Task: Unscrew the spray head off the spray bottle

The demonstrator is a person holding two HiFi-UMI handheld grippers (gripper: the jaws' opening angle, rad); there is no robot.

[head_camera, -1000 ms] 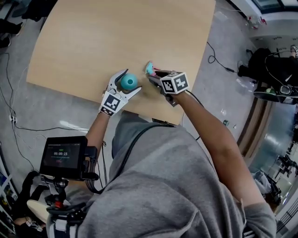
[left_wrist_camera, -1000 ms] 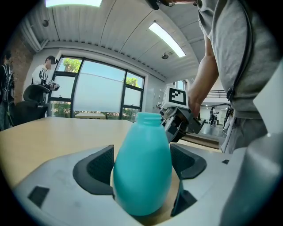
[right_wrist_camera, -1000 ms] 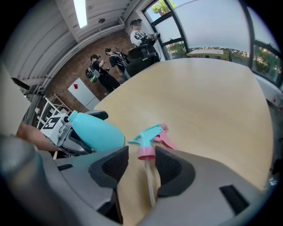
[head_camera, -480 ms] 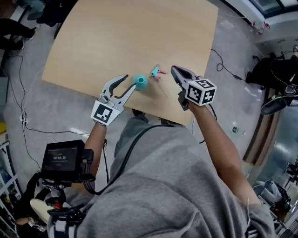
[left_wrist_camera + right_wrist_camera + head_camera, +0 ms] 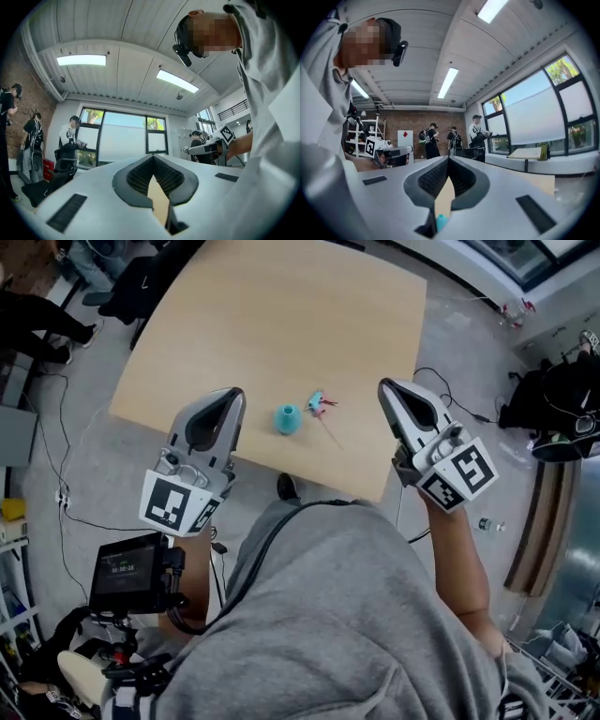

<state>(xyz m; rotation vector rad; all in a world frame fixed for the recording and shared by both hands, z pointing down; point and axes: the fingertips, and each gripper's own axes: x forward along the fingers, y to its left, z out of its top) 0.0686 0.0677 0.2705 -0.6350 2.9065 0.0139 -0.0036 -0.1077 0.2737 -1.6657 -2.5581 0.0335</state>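
Observation:
The small teal bottle (image 5: pixel 287 418) stands on the wooden table (image 5: pixel 281 315) near its front edge. Its spray head (image 5: pixel 316 404), teal with pink parts and a thin tube, lies just right of it, apart. My left gripper (image 5: pixel 234 392) is raised high above the table to the bottle's left; its jaws have just been closing and are shut with nothing between them. My right gripper (image 5: pixel 384 385) hangs equally high at the right, shut and empty after closing too. In the right gripper view the bottle (image 5: pixel 440 221) shows far below the shut jaws (image 5: pixel 448 160).
A small monitor (image 5: pixel 127 570) on a rig sits at the person's left hip. Cables (image 5: pixel 56 493) trail on the grey floor around the table. Several people (image 5: pixel 452 140) stand far off by a brick wall and the windows.
Both grippers have let go and risen from the table toward the camera, their jaws closing. The bottle and the spray head stay on the table, separate.

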